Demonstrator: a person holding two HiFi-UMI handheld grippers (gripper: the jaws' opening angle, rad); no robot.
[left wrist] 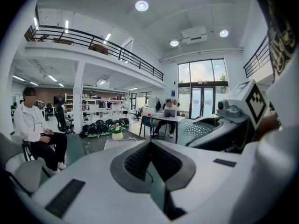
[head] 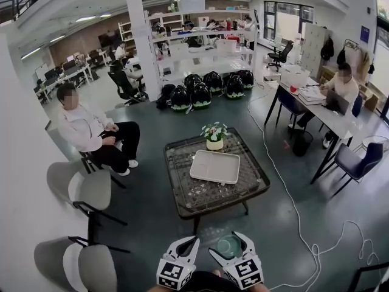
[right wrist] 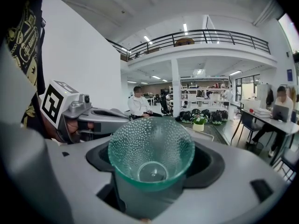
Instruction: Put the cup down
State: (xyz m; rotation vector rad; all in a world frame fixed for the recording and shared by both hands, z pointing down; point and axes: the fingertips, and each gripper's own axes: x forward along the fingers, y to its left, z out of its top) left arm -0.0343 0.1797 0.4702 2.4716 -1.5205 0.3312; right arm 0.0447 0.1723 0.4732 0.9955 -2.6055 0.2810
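Observation:
A green dimpled glass cup (right wrist: 152,148) sits between the jaws of my right gripper (right wrist: 152,174), mouth towards the camera, and the gripper is shut on it. In the head view the cup (head: 230,246) and right gripper (head: 231,244) hang low at the bottom, short of the table's near edge. My left gripper (head: 190,244) is just left of it, shut with nothing held; its dark pads (left wrist: 135,160) meet. Ahead stands a low dark glass-topped table (head: 255,190) bearing a white tray (head: 215,166) and a small potted flower (head: 214,137).
A person sits on a chair at the left (head: 91,132). Two grey chairs (head: 82,190) (head: 79,263) stand nearer on the left. A desk (head: 316,111) with a seated person is on the right. A white cable (head: 292,205) runs over the floor on the right.

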